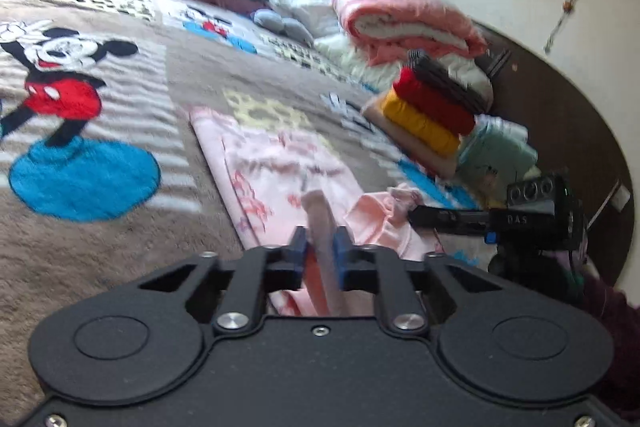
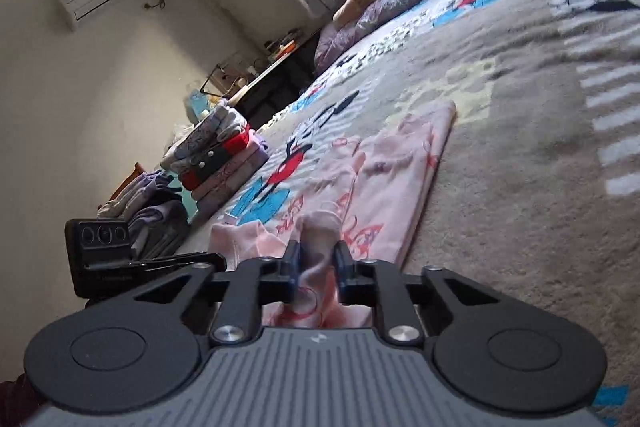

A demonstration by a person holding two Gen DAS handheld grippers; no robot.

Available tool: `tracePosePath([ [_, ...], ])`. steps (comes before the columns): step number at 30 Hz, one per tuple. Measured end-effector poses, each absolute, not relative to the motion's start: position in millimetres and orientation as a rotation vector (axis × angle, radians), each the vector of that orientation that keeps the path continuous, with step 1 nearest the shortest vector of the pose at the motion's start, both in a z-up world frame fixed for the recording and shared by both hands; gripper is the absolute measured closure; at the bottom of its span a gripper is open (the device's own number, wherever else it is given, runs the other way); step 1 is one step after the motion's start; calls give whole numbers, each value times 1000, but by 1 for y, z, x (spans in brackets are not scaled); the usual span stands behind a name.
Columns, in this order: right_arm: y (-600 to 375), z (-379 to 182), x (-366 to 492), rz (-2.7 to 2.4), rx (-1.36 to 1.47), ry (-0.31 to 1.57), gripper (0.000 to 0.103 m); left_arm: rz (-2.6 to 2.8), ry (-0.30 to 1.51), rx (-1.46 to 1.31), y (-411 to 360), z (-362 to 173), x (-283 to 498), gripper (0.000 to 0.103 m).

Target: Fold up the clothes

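Cartoon-print blanket (image 1: 120, 219) beneath pink garment (image 1: 276, 167), both grippers (image 1: 320, 247) (image 2: 316, 259) apparently pinching its hem; folded stack (image 1: 432, 115) alongside

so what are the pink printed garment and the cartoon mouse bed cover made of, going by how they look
Pink printed garment: looks like thin, matte knit cotton or similar; it lies flat and bunches softly where each claw pinches it. Cartoon mouse bed cover: seems a thick plush fleece, with fuzzy pile visible and no shine. Motion blur leaves the exact fibres open.
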State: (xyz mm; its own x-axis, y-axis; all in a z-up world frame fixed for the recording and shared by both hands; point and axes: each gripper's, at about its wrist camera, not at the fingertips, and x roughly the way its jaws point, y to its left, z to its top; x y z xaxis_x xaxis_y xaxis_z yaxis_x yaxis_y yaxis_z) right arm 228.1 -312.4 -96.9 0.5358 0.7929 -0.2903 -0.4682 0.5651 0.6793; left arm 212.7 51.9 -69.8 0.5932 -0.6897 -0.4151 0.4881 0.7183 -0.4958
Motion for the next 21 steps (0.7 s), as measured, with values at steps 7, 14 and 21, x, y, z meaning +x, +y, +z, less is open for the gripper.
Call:
tracePosePath([
  [7,-322,-73,243,771,587,482,88,-661,525,-450,61,-52,235,101],
  [14,-325,-71,285,737,610,398,88,-636,468,-516,68,-54,284,101],
  [21,-324,-87,327,714,661,441,88,-634,481,-503,70,-66,317,102],
])
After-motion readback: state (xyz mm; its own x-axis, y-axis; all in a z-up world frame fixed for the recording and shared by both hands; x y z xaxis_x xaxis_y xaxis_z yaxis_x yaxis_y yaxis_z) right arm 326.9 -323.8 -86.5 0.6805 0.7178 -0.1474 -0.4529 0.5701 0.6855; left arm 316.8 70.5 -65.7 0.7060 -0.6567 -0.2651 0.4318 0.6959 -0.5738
